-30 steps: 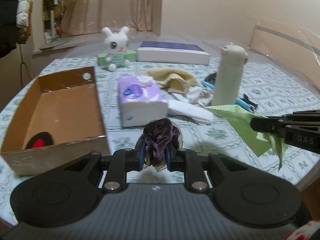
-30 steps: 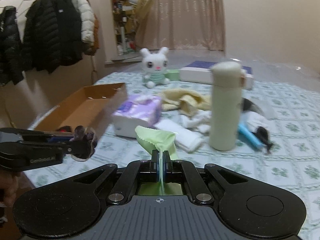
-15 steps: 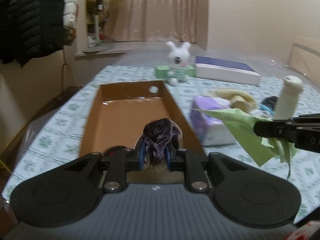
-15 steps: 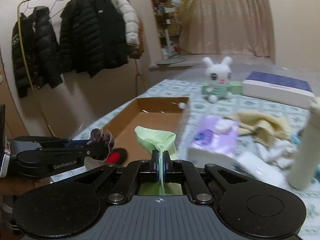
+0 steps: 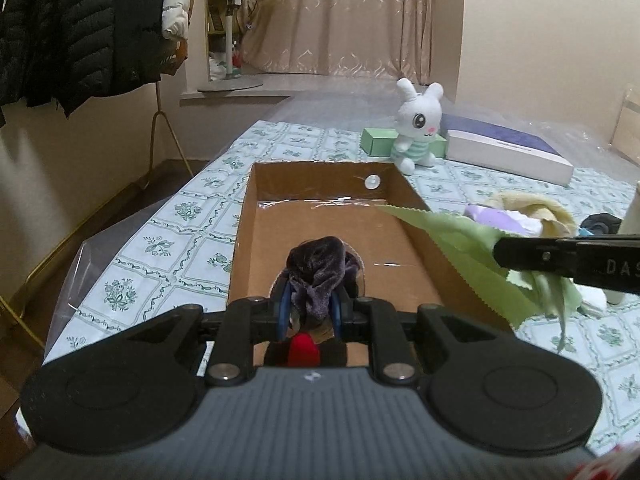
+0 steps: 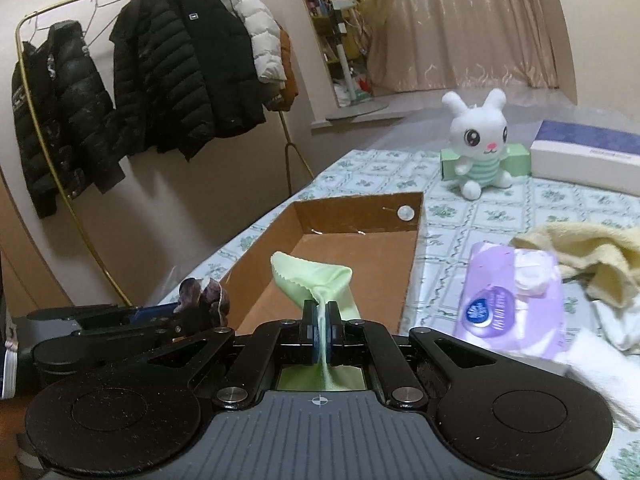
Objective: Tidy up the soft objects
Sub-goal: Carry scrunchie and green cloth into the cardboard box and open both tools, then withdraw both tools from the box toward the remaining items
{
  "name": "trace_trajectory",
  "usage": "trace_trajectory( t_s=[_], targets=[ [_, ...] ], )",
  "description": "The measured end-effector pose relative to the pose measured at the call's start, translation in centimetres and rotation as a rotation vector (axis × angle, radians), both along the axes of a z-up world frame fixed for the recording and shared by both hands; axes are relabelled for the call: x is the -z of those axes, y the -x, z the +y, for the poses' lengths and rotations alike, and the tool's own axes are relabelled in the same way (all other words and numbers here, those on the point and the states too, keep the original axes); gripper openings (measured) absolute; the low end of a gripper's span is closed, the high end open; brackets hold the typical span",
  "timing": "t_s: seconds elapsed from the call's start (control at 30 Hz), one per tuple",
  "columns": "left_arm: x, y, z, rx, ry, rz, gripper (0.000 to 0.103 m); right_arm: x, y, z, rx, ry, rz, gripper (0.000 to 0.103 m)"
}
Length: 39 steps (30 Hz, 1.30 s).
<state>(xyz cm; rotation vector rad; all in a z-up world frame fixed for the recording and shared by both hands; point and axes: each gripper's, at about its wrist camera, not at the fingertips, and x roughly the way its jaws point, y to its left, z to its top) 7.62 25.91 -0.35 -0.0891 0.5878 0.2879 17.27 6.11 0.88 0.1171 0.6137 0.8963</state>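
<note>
My left gripper (image 5: pixel 310 312) is shut on a dark purple velvet scrunchie (image 5: pixel 320 270) and holds it over the near end of an open cardboard box (image 5: pixel 408 188). My right gripper (image 6: pixel 321 320) is shut on a light green cloth (image 6: pixel 312 272) and holds it above the box's right wall (image 6: pixel 412 260); the cloth also shows in the left wrist view (image 5: pixel 460 248). A red and black thing (image 5: pixel 304 350) lies in the box under my left gripper. The scrunchie also shows in the right wrist view (image 6: pixel 204 294).
A white plush rabbit (image 6: pixel 482 144) sits beyond the box by a green carton (image 5: pixel 374 140) and a white-blue box (image 5: pixel 508 152). A purple tissue pack (image 6: pixel 508 292), a yellow towel (image 6: pixel 592 256) and white cloths (image 6: pixel 616 320) lie right of the box. Coats (image 6: pixel 180 64) hang left of the table.
Both grippers swung left from the table's middle to over the cardboard box, each still holding its item. The box now lies straight ahead.
</note>
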Motion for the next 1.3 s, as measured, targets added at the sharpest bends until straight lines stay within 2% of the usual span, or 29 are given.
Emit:
trace_trajectory(
  t_s=[0.17,0.37,0.4,0.47,0.5,0.53,0.83,1.3],
  targets=[
    [1.1,-1.4,1.1,-0.005,-0.002,0.014,0.02,1.1,-1.3,1.4,-0.004,-0.012,0.017,0.003],
    [2.5,-2.4,1.8,-0.015,-0.009,0.039,0.034,2.5,-2.2,2.3,-0.008,-0.024,0.026,0.004],
    [2.7,-2.5,1.9,-0.015,-0.007,0.039,0.037,2.7,-2.4,2.4,-0.007,-0.025,0.031,0.011],
    [3.0,-2.4,2.0,-0.02,-0.003,0.039,0.042,3.1,-2.5,2.2,-0.001,-0.028,0.035,0.04],
    [3.1,-2.4,2.0,-0.023,-0.002,0.039,0.043,3.2,-2.5,2.1,0.002,-0.038,0.036,0.063],
    [3.2,-2.3,2.0,-0.024,-0.001,0.04,0.045,3.3,-2.4,1.8,0.006,-0.055,0.037,0.069],
    [2.6,-0.5,0.9,-0.033,0.002,0.019,0.047,2.9,-0.3,-0.7,0.032,-0.028,0.002,0.069],
    [0.6,2.9,-5.5,0.03,0.043,-0.028,0.052,1.7,5.3,-10.0,0.193,0.059,-0.041,0.069]
  ],
)
